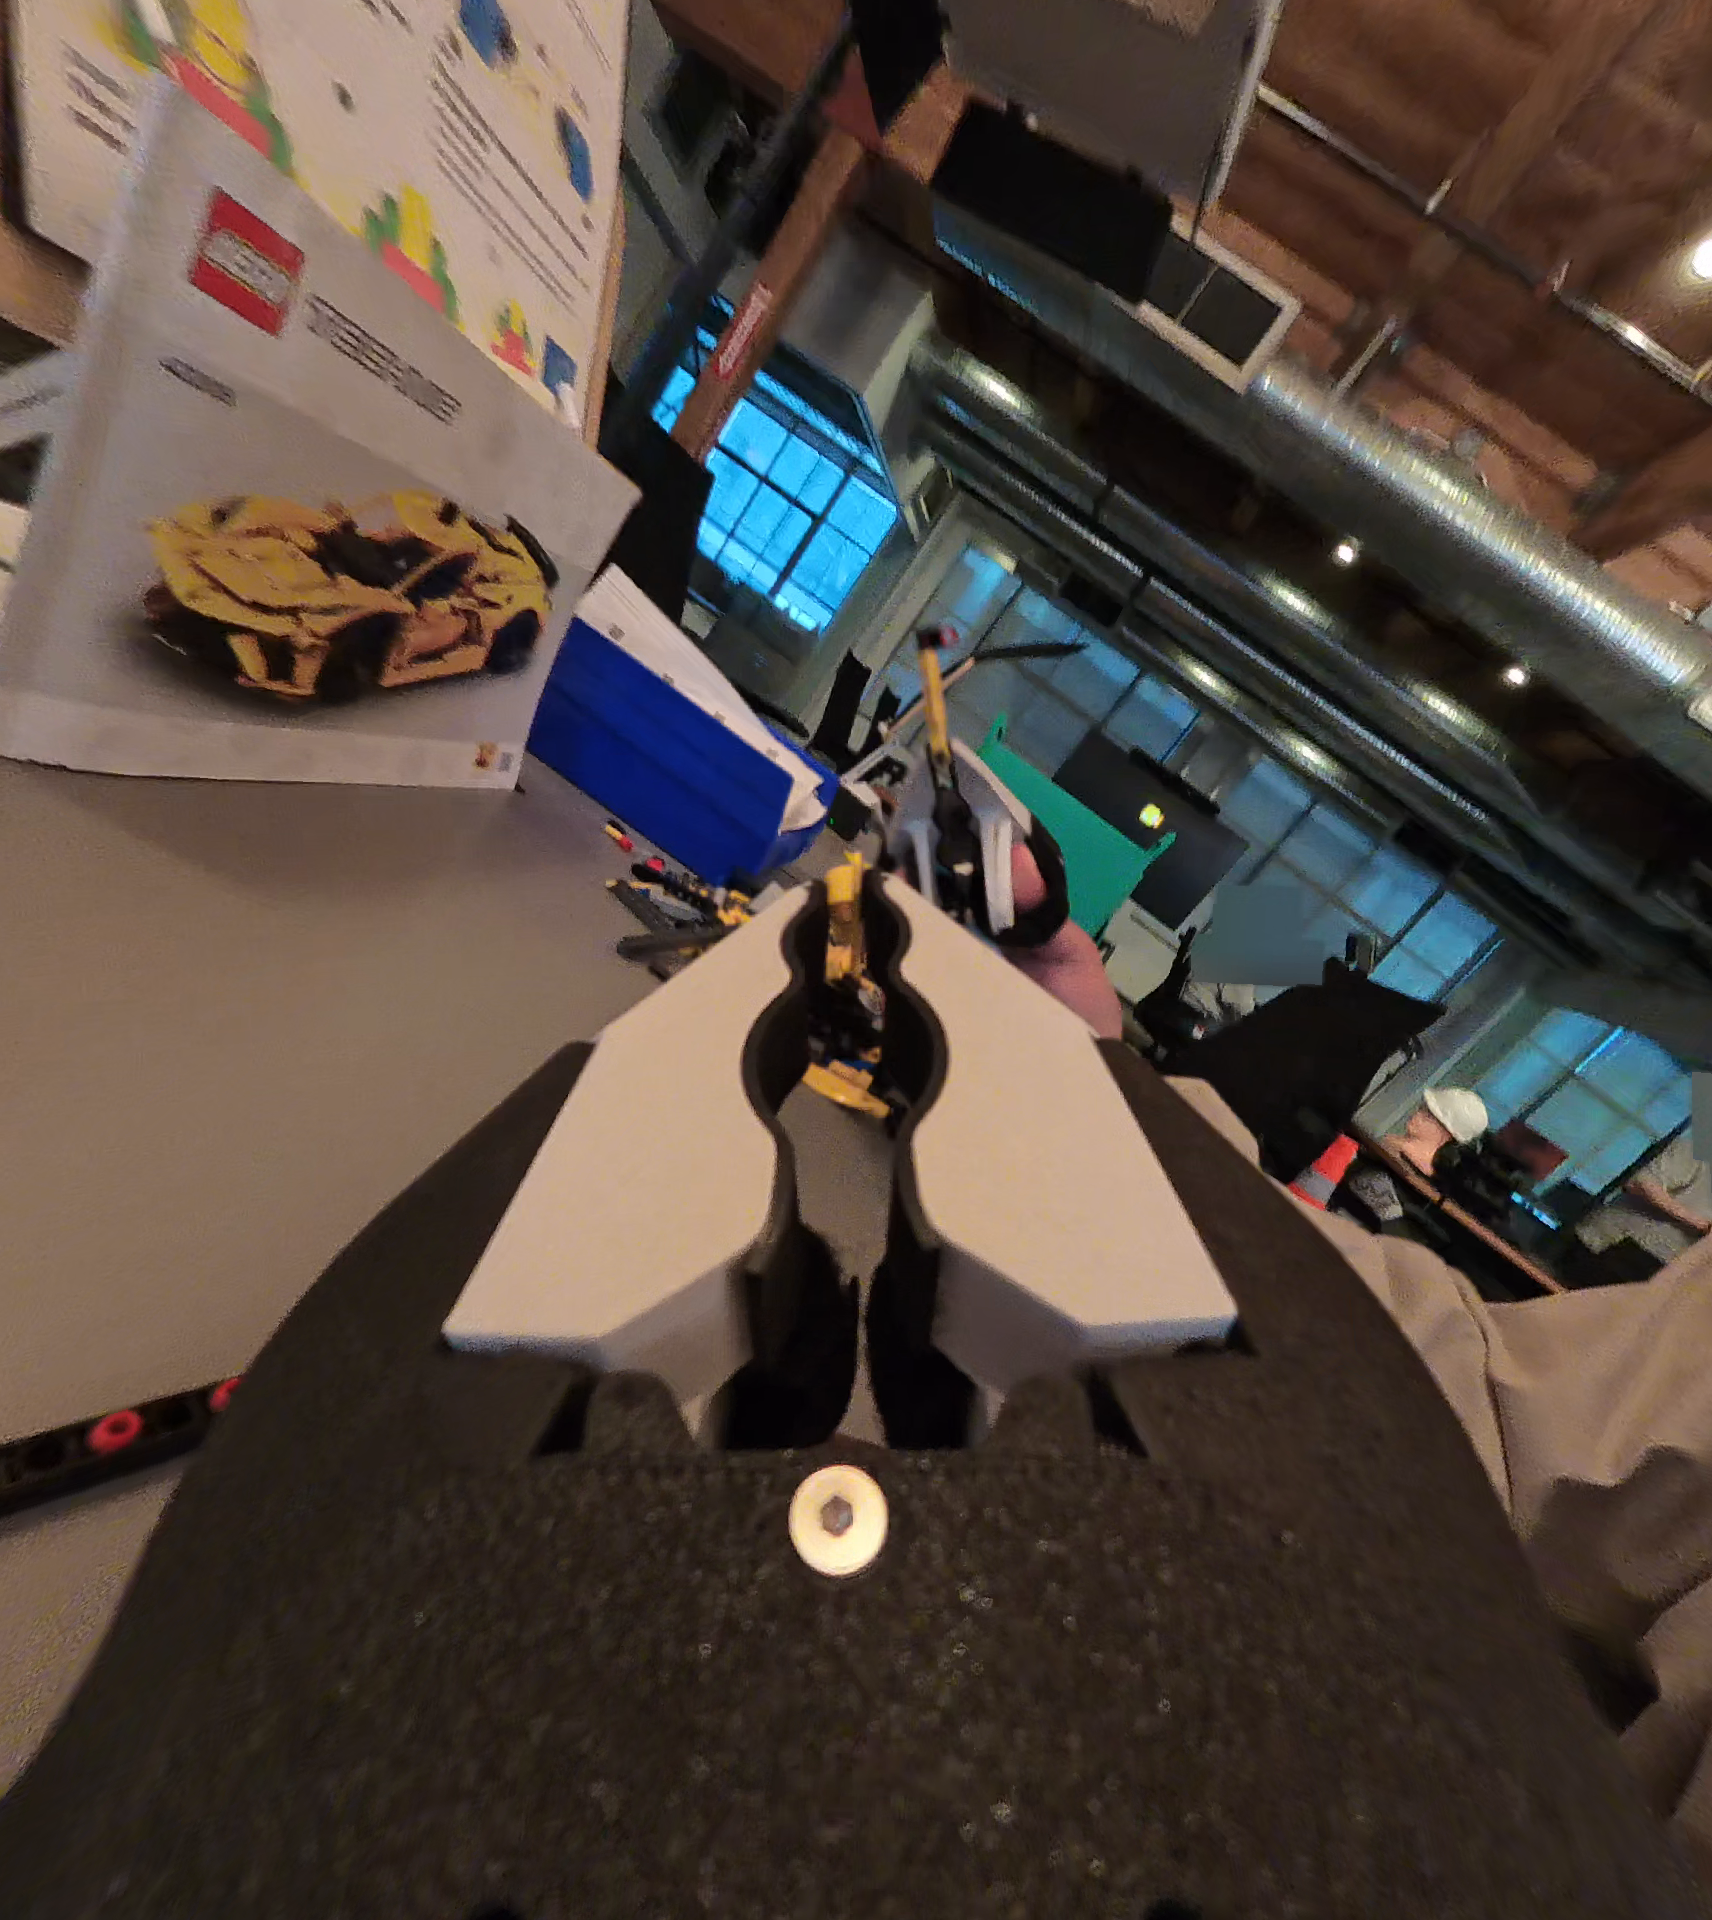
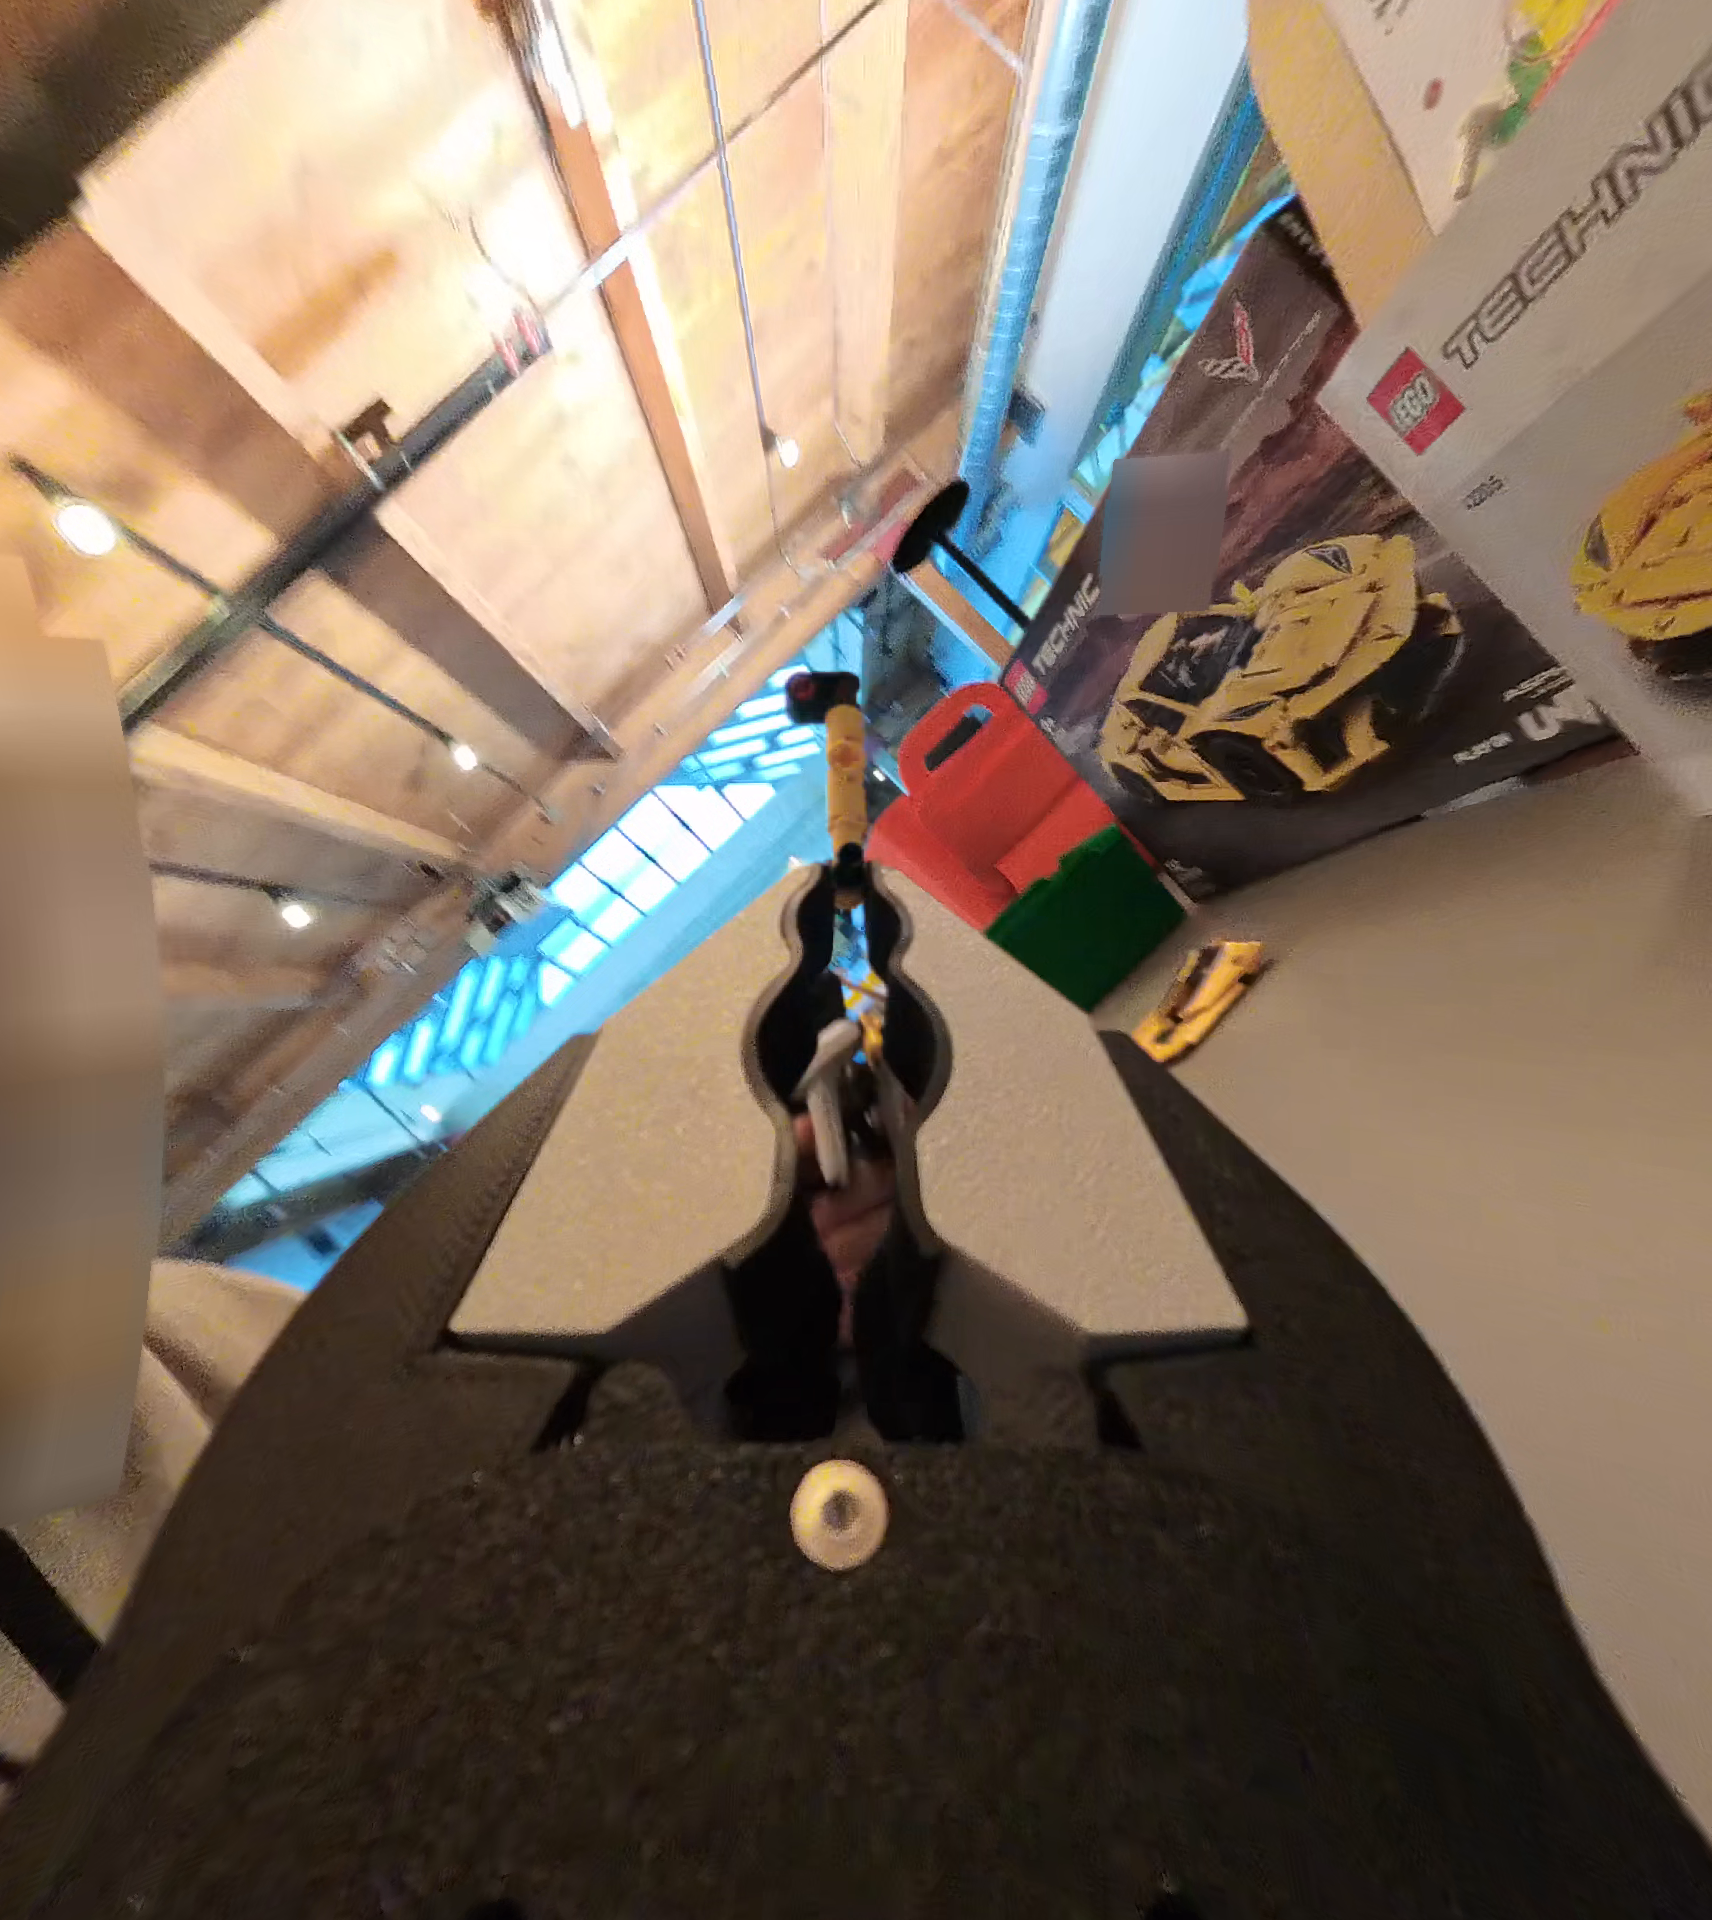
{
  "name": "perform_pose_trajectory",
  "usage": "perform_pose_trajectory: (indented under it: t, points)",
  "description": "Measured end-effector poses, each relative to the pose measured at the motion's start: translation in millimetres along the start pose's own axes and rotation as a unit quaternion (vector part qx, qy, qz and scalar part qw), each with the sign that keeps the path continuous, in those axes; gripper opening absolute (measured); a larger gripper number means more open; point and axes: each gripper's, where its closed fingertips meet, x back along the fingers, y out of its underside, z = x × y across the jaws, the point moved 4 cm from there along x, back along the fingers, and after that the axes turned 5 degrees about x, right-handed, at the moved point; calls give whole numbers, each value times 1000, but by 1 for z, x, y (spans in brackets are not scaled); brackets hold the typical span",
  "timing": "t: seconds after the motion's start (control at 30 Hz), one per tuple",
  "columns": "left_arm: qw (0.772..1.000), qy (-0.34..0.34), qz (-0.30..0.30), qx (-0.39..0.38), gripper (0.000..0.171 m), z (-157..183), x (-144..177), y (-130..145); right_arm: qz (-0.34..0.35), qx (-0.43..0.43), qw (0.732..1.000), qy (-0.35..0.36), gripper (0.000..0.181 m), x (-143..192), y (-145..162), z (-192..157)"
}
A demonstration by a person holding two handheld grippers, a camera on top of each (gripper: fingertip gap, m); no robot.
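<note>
Grey tabletop (image 1: 208, 987), matte, carrying most of the items listed. Left gripper (image 1: 844, 894): pale fingers drawn together, clamped at the tips on a small yellow-and-black brick assembly (image 1: 847, 997) that shows through the scalloped gap between them, held just above the table. Right gripper (image 2: 847, 883): fingers likewise drawn together, tips pinching the lower end of a thin yellow rod piece (image 2: 841, 774) with a black and red connector at its top, standing up past the tips; the same gripper appears farther off in the left wrist view, with a hand around its handle. On the table, left wrist view: instruction booklet (image 1: 312, 540) with a yellow car on its cover, propped tilted; white printed board (image 1: 364, 125) behind it; blue bin (image 1: 665, 758) with white sheets on it, beside the booklet; loose black and yellow parts (image 1: 675, 914) scattered near the gripper tips; black beam with red pins (image 1: 52, 1455) at the near left edge. Right wrist view: dark toy box (image 2: 1299, 644) picturing a yellow car; red bin (image 2: 997, 790) and green bin (image 2: 1091, 925) just in front of it; small yellow-and-black part (image 2: 1200, 997) lying alone on the table. Room: wooden ceiling with beams (image 2: 416, 416), silver ribbed duct (image 1: 1454, 520), spot lamps, gridded windows (image 1: 790, 520) glowing blue. Beige sleeve (image 1: 1610, 1455) at the right edge.
</note>
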Motion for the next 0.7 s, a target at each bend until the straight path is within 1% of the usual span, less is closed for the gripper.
perform_pose_trajectory:
  t: [0.03,0.07,0.13,0.17,0.2,0.27,0.3,0.37,0.4,0.43,0.47,0.5,0.53,0.57,0.6,0.67,0.7]
  points:
    - [1000,17,-7,4,6,4,-3,1,-11,15,1000,1,4,1,2,-5]
    - [999,26,-30,-4,6,8,-10,7,-28,18,999,0,4,-3,5,-7]
    - [995,40,-86,-22,6,15,-20,25,-110,43,993,17,5,-14,23,-6]
    - [995,40,-93,-25,6,16,-22,29,-148,71,985,45,5,-18,31,-1]
    - [994,43,-94,-32,6,18,-23,32,-186,108,973,88,5,-18,40,8]
    - [993,79,-82,-45,6,32,-22,30,-282,166,930,167,6,-13,61,30]
    - [991,95,-71,-57,6,39,-22,27,-324,189,907,191,6,-11,72,39]
    - [987,111,-65,-98,7,49,-22,27,-414,209,862,206,6,-8,98,51]
    - [985,100,-63,-126,6,49,-22,27,-433,213,851,207,6,-9,106,54]
    - [983,77,-69,-155,6,45,-22,28,-438,207,852,201,6,-10,110,55]
    - [977,45,-95,-183,6,38,-22,32,-437,191,857,195,6,-11,112,55]
    - [967,1,-135,-216,6,27,-21,37,-431,172,865,190,6,-11,111,55]
    - [951,-51,-171,-254,6,13,-20,42,-419,151,877,179,6,-12,109,54]
    - [927,-102,-206,-296,6,-1,-17,46,-402,130,890,172,6,-13,105,52]
    - [900,-137,-244,-335,7,-12,-15,53,-383,114,901,167,6,-13,101,50]
    - [850,-172,-311,-390,7,-27,-12,71,-361,90,914,160,6,-13,96,48]
    - [832,-181,-325,-412,7,-30,-13,78,-362,88,913,167,6,-12,97,49]
